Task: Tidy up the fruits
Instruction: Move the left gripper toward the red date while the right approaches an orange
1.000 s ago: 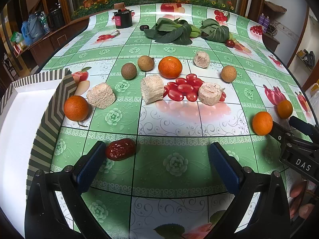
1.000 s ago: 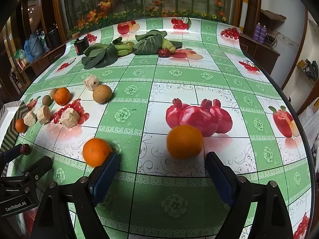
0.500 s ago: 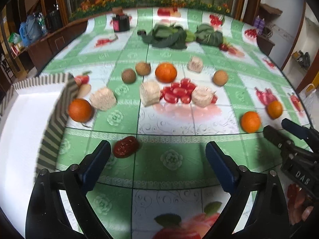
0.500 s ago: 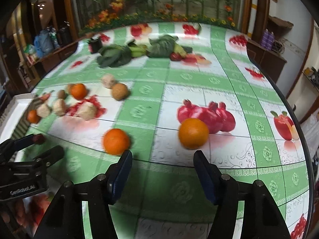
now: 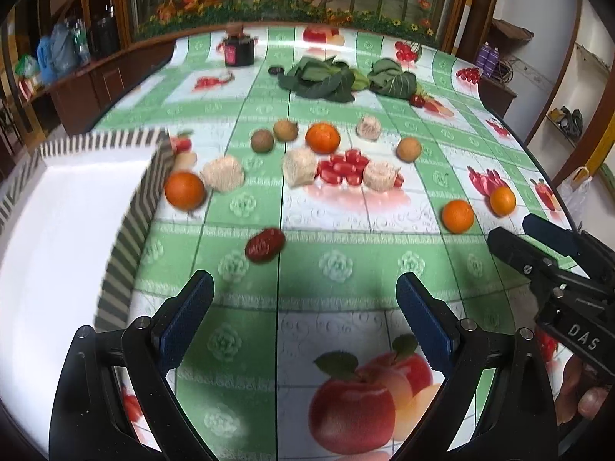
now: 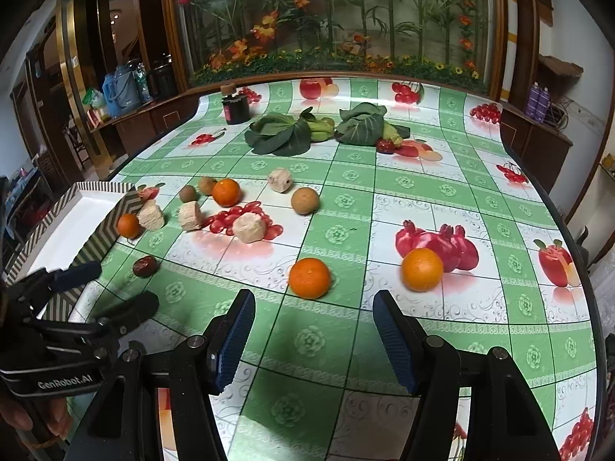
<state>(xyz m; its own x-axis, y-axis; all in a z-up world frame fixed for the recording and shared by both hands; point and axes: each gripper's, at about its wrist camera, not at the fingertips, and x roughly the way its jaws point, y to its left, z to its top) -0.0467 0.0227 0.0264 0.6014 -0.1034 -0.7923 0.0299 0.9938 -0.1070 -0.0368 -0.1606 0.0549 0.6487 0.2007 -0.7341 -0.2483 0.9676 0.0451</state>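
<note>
Several oranges, brown round fruits, beige chunks and a red date (image 5: 264, 245) lie on the green fruit-print table. My left gripper (image 5: 303, 307) is open and empty, above the table short of the date. My right gripper (image 6: 313, 336) is open and empty, just short of an orange (image 6: 309, 277); another orange (image 6: 422, 269) lies to its right. An orange (image 5: 184, 190) lies beside the striped white box (image 5: 57, 223) at the left. The right gripper shows in the left wrist view (image 5: 515, 236), the left gripper in the right wrist view (image 6: 103, 288).
Leafy greens (image 6: 284, 136) and a dark jar (image 6: 235, 109) stand at the far end. The table edge curves off at the right (image 6: 569, 230). Wooden cabinets line the room behind.
Both grippers have pulled back and risen from the table, so the fruits sit farther off. The right gripper's fingers have narrowed somewhat. No fruit has moved.
</note>
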